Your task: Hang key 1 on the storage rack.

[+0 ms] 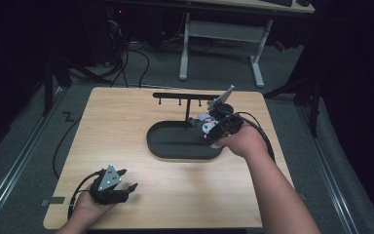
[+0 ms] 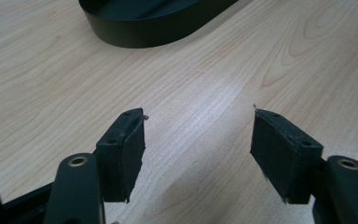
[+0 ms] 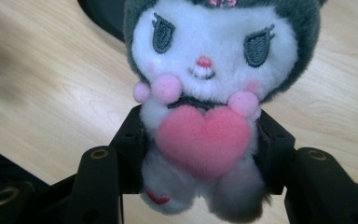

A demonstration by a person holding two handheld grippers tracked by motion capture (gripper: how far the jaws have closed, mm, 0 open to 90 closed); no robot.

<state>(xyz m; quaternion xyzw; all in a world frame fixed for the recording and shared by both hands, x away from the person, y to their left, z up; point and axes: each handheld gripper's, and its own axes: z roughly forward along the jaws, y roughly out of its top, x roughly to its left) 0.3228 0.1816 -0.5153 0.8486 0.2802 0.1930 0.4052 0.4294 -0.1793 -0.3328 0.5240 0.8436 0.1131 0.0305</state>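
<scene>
Plush, white w/ grey hood and pink felt heart: one toy (image 3: 205,93), held in the right claw (image 3: 200,154), jaws pinched on its lower body either side of the heart. In high view the right claw (image 1: 214,127) holds it above the right end of the black oval tray (image 1: 175,146), near the rack (image 1: 187,96) post; toy clear of the tabletop (image 1: 141,190). Handling, judged: v. light, soft, squashy, pile gives under the pads, so grip is forgiving, not fragile, not slippery. Downside: body deforms, head is big vs. torso, so toy may nod or twist in the jaws if swung fast. Best hold = torso at mid-height as now; the head is too wide, and the limbs too floppy. A hang loop, if any, can't be made out. Left claw (image 1: 108,187) rests near the front left of the tabletop, jaws wide apart, nothing betw. them; left gripper view confirms bare wood betw. the pads (image 2: 123,156), tray edge (image 2: 158,32) further off. Counts: toy x1, tray x1, rack x1 w/ approx. 4 short pegs hanging from its bar (small, hard to count), claws x2.
</scene>
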